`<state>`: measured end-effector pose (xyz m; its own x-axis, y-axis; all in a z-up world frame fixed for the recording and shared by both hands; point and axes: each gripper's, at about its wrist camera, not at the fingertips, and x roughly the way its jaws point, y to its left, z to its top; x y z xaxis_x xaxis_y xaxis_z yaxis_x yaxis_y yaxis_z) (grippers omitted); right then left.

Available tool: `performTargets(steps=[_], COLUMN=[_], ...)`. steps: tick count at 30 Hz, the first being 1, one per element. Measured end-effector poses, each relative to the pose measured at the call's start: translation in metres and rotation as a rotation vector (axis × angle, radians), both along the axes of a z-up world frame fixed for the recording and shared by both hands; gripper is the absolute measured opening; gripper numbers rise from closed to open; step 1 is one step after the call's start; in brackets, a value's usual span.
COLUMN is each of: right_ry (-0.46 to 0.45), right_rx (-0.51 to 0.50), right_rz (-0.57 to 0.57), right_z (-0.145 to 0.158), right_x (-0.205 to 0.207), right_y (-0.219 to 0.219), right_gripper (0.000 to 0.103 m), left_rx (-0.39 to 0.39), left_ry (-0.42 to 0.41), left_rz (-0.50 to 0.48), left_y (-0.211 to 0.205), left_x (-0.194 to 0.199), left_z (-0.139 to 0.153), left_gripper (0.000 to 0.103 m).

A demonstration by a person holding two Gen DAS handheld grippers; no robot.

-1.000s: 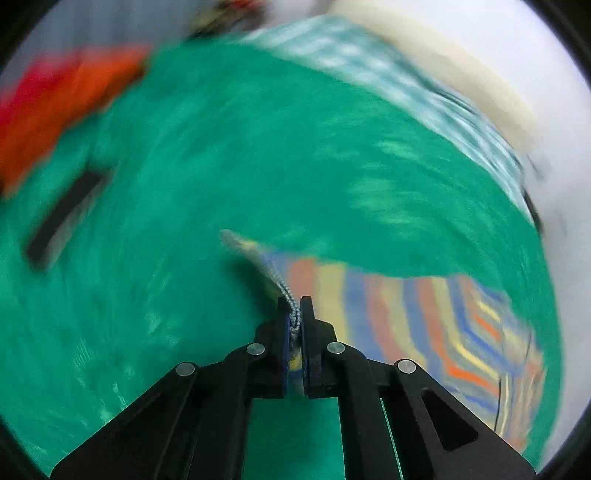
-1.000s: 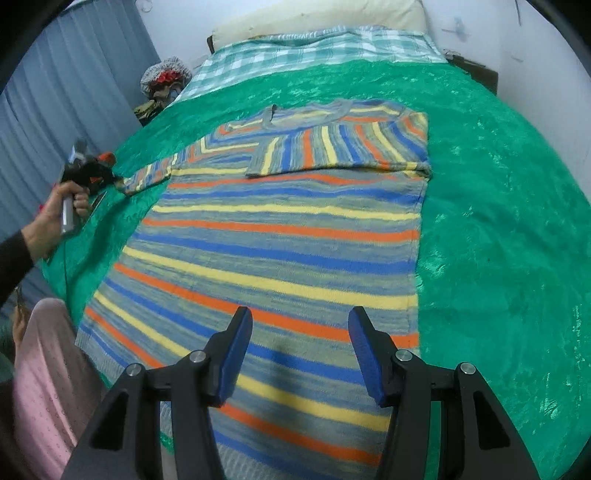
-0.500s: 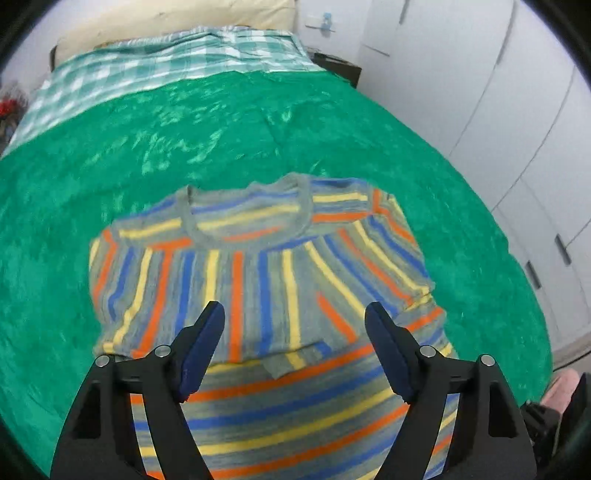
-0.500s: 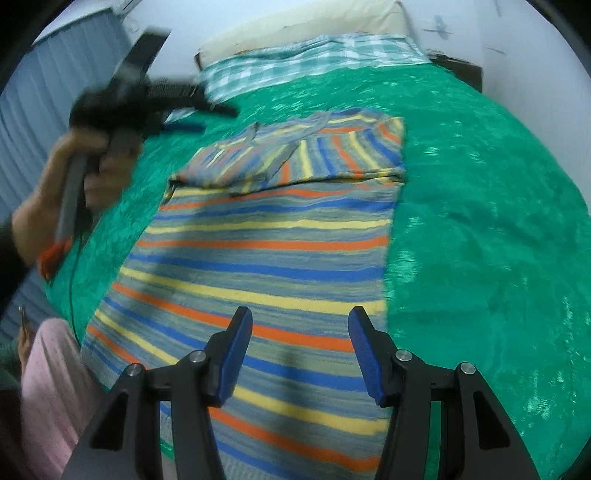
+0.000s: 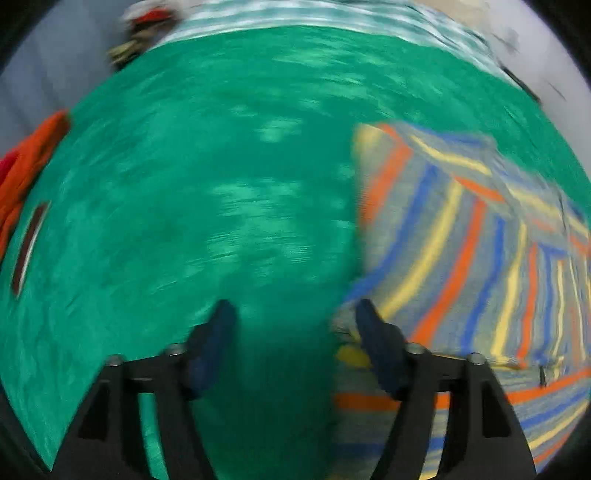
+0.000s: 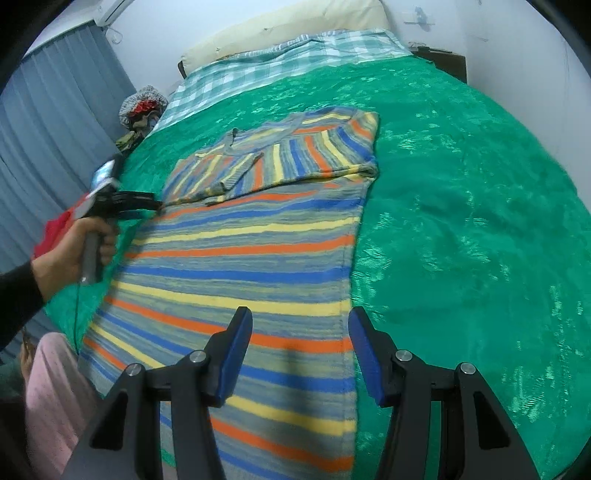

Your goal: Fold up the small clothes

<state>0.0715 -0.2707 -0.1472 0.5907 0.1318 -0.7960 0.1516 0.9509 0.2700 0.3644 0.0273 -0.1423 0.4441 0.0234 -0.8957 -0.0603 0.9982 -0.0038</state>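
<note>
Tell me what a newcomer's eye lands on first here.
The striped sweater lies flat mid-bed, both sleeves folded across its chest, on the green bedspread. The right gripper hovers open over its hem; the left gripper, also open, is at its edge.

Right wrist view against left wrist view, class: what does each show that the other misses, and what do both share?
Only the right wrist view shows the person's left hand, the cream pillow and the whole striped sweater with both sleeves folded in. Only the left wrist view, which is blurred, shows an orange cloth at the bed's edge. Both show the sweater, the green bedspread and an open gripper.
</note>
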Motion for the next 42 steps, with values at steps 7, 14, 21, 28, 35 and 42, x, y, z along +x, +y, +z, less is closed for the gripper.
performTargets(steps=[7, 14, 21, 28, 35, 42], right_ry=[0.030, 0.163, 0.441, 0.542, 0.319, 0.019], right_rx=[-0.027, -0.069, -0.243, -0.279, -0.301, -0.248], right_rz=[-0.028, 0.190, 0.183, 0.111, -0.002, -0.207], right_z=[-0.003, -0.009, -0.046, -0.044, 0.004, 0.034], right_x=[0.005, 0.010, -0.033, -0.054, -0.075, -0.081], right_y=[-0.009, 0.044, 0.057, 0.042, 0.031, 0.015], right_gripper=[0.054, 0.054, 0.054, 0.060, 0.063, 0.069], left_rx=[-0.060, -0.029, 0.150, 0.158, 0.100, 0.150], left_ry=[-0.064, 0.031, 0.087, 0.167, 0.054, -0.090], left_rz=[-0.204, -0.542, -0.455, -0.375, -0.273, -0.199], left_y=[-0.011, -0.084, -0.065, -0.045, -0.020, -0.011], left_x=[-0.085, -0.225, -0.294, -0.308, -0.311, -0.267], left_z=[0.042, 0.002, -0.016, -0.009, 0.025, 0.021], left_gripper=[0.081, 0.078, 0.079, 0.080, 0.091, 0.093])
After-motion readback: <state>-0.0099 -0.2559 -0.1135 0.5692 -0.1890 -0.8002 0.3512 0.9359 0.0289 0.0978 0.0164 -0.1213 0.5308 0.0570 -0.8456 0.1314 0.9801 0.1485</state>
